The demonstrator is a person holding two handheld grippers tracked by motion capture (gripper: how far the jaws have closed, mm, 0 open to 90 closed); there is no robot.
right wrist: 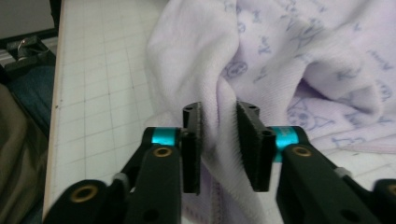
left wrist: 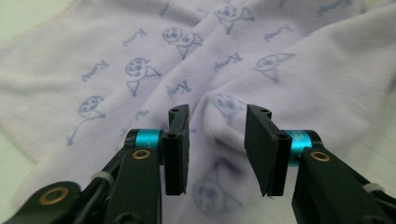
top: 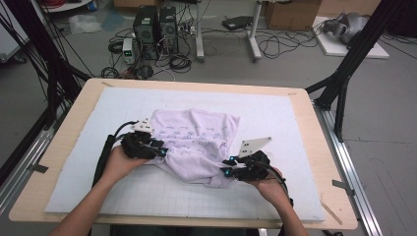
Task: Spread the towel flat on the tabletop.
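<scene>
The lilac printed cloth (top: 196, 142) lies bunched in the middle of the padded surface (top: 275, 118), not yet flat or folded. Left tool (left wrist: 217, 140) stands released around a ridge; right tool (right wrist: 219, 140) is parted with a fold between, loosely.

Soft, matt fleece-like cloth (top: 196, 140), pale lilac with printed blue doodles, fuzzy nap, stitched hem along the left edge. Matt black plastic on the left gripper (left wrist: 217, 149) and right gripper (right wrist: 219, 149), with glossy anodised teal metal collars and brass-coloured rivets. Grooved, dull faces on the pads (right wrist: 250, 140). Smooth, pale grid-printed mat (top: 295, 118), slightly sheened. Light, unvarnished-looking wood on the table (top: 74, 118) rim. Rough grey floor (top: 295, 69) at the far side.
</scene>
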